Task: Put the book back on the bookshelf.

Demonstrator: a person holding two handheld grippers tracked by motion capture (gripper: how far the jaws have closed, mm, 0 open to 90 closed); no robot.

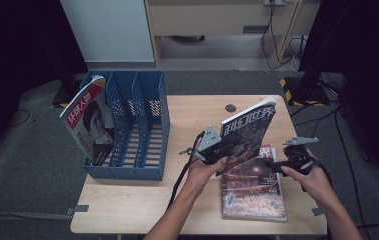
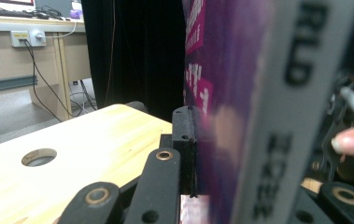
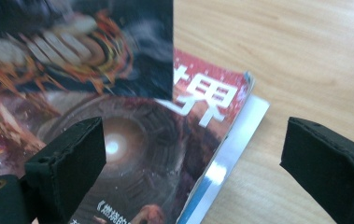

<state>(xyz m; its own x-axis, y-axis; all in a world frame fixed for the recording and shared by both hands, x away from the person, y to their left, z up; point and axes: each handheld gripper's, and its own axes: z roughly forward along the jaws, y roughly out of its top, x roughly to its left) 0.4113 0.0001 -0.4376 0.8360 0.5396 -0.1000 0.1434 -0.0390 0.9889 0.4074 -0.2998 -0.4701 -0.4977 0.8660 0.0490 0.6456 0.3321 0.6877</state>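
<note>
Now | left gripper pinching upright magazine, keep it vertical | right gripper spread wide over flat magazines; straddle the right edge squarely before closing

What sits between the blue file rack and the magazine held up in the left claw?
Bare wooden table, in the high view: nothing stands between the blue file rack and the raised magazine that the left claw grips.

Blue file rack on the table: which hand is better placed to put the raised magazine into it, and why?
Left. The left claw is shut on the raised magazine and is nearer the blue file rack. The right claw is open, holds nothing, and hangs above the stack of magazines lying flat.
</note>
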